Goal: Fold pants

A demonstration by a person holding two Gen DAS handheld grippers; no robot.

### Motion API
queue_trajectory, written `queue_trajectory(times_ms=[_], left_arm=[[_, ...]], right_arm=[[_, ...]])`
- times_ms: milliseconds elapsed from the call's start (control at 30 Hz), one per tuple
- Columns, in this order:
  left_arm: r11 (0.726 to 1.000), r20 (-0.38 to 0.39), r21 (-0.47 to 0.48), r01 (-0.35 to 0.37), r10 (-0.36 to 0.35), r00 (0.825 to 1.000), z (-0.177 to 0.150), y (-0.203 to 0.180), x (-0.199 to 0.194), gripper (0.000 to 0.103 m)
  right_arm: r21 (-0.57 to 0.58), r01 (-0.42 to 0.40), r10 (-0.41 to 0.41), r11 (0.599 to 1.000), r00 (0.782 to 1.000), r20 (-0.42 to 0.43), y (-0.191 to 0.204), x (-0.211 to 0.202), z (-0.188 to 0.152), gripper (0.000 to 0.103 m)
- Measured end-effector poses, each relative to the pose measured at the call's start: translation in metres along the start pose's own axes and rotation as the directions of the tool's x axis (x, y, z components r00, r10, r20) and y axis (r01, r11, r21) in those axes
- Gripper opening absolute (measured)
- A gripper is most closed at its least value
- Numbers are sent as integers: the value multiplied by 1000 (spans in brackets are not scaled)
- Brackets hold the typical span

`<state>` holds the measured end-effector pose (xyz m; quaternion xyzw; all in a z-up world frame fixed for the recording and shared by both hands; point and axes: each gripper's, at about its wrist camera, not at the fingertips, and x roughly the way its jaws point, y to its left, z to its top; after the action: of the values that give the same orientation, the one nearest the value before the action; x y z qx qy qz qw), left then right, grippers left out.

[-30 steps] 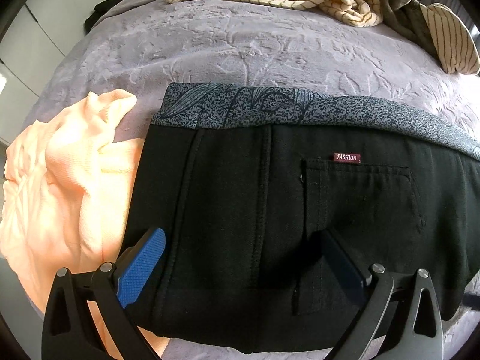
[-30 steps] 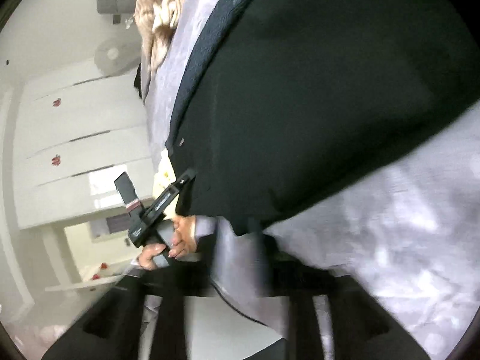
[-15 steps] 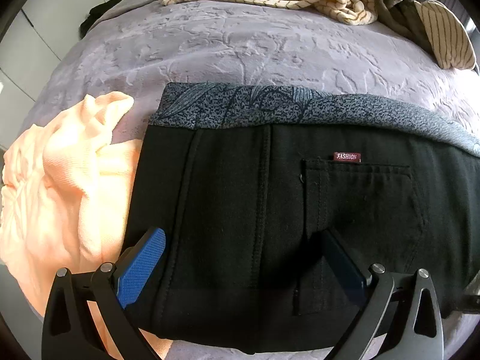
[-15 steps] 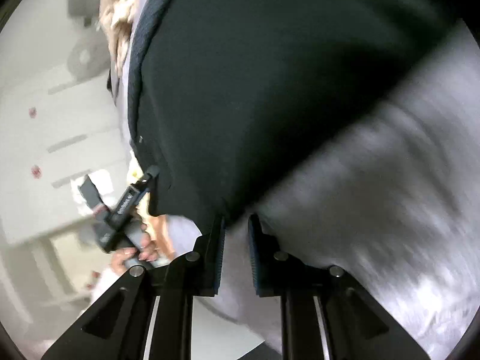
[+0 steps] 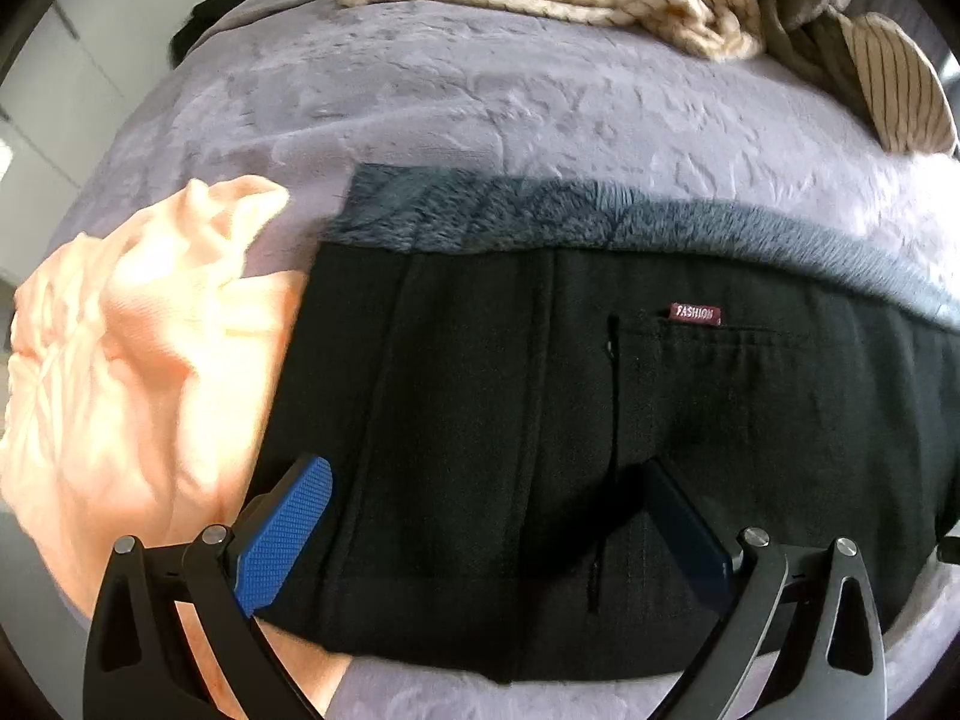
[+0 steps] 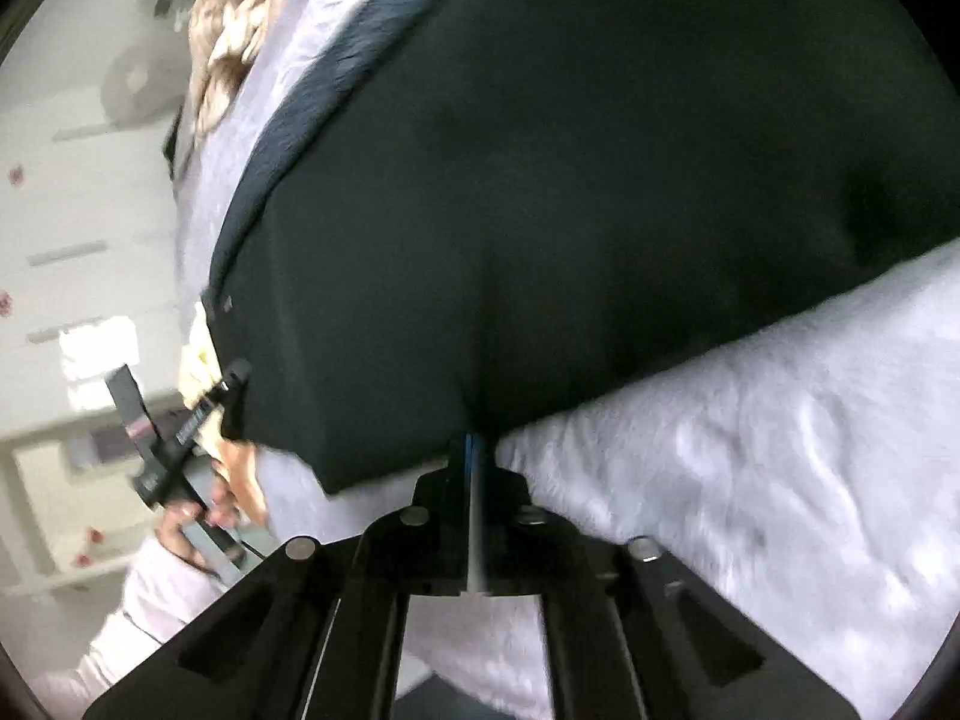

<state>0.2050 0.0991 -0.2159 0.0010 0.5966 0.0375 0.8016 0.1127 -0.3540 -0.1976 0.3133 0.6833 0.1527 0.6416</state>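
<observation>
Right tongs [image 6: 474, 450]: clamped on pants [image 6: 570, 180] edge | left tongs [image 5: 486, 516]: wide open, empty, above pants | step: gripping edge | next: lift, fold over

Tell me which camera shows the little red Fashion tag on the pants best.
The left wrist view: the red tag sits sharp and readable above the back pocket of the black pants. The right wrist view shows only blurred black cloth, no tag.

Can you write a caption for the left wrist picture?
Open left gripper hovers over black pants on a purple blanket, beside an orange top.
</observation>
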Motion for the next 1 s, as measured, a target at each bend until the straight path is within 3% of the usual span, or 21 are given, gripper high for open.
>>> queue_trajectory(times_ms=[67,133,200,233,300,433,500,600,633,700,733,800,900,1000], left_arm=[[999,50,-16,34,-33,998,-1,3,-14,103],[999,90,-22,45,-43,995,-1,5,-23,103],[998,81,-38,44,-41,996,-2,11,-18,103],[998,60,-49,43,-40,997,-5,13,-12,103],[998,14,-58,31,-31,999,-16,19,5,103],[999,74,-36,32,-29,997,-32,21,5,103],[998,82,-46,45,-42,996,-33,23,5,103],[997,106,-43,56,-51,993,-37,25,3,103],[998,114,-40,58,-53,992,-38,24,3,103],[997,119,-38,62,-57,991,-38,24,3,103],[997,119,-39,65,-60,991,-38,24,3,103],[997,108,-43,67,-62,992,-37,25,1,103],[996,105,-47,80,-75,992,-42,27,-6,103],[998,98,-11,55,-54,994,-44,23,-4,103]], right_arm=[[-180,26,-24,983,1000,10,43,-8,15,13],[-353,30,-22,935,999,26,105,-4,37,21],[-501,10,8,865,999,34,166,9,63,62],[-562,7,15,827,999,34,195,22,75,70],[-646,-8,17,763,1000,7,247,53,89,71],[-778,-9,-63,628,996,-63,344,150,111,70],[-829,9,-136,559,987,-81,374,197,114,66],[-865,13,-215,502,970,-110,369,233,112,60],[-868,18,-232,496,966,-112,362,233,111,56],[-862,40,-304,506,943,-134,350,252,113,22],[-851,39,-317,524,936,-153,347,260,116,15],[-830,0,-295,557,935,-198,343,256,118,10],[-814,-94,-220,574,939,-264,355,243,110,10],[-806,-57,-226,590,946,-232,355,255,116,9]])
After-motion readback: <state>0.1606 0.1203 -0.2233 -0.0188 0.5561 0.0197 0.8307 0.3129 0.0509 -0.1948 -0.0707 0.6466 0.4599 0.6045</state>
